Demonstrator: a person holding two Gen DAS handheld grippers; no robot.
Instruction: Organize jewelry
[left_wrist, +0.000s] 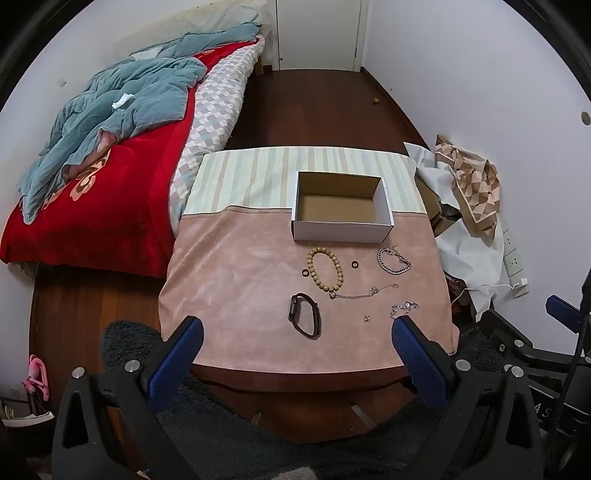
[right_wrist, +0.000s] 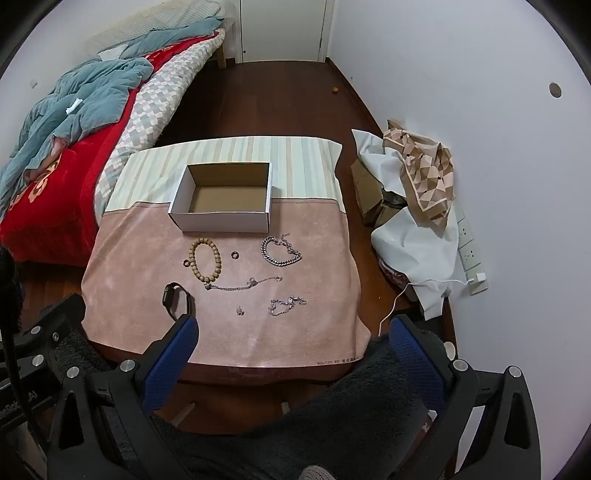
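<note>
Beyond both pairs of fingers an open white box (left_wrist: 342, 206) (right_wrist: 223, 201) sits on the pink cloth (left_wrist: 236, 280) (right_wrist: 140, 266), showing only its bare brown cardboard floor. The jewelry lies between box and fingers: a wooden bead bracelet (left_wrist: 325, 269) (right_wrist: 205, 260), a heavy silver chain bracelet (left_wrist: 392, 259) (right_wrist: 279, 250), two small dark rings (left_wrist: 355, 264) (right_wrist: 234, 254), a thin chain (left_wrist: 364, 293) (right_wrist: 245, 284) and a black watch (left_wrist: 304, 315) (right_wrist: 177, 300). The left gripper (left_wrist: 297, 330) and right gripper (right_wrist: 291, 326) are both spread wide, holding nothing. A tiny silver piece (left_wrist: 366, 318) (right_wrist: 240, 311) (earring, perhaps) is too small to identify; another tangled silver chain (left_wrist: 403, 308) (right_wrist: 287, 305) sits just ahead of the left gripper's right fingertip.
</note>
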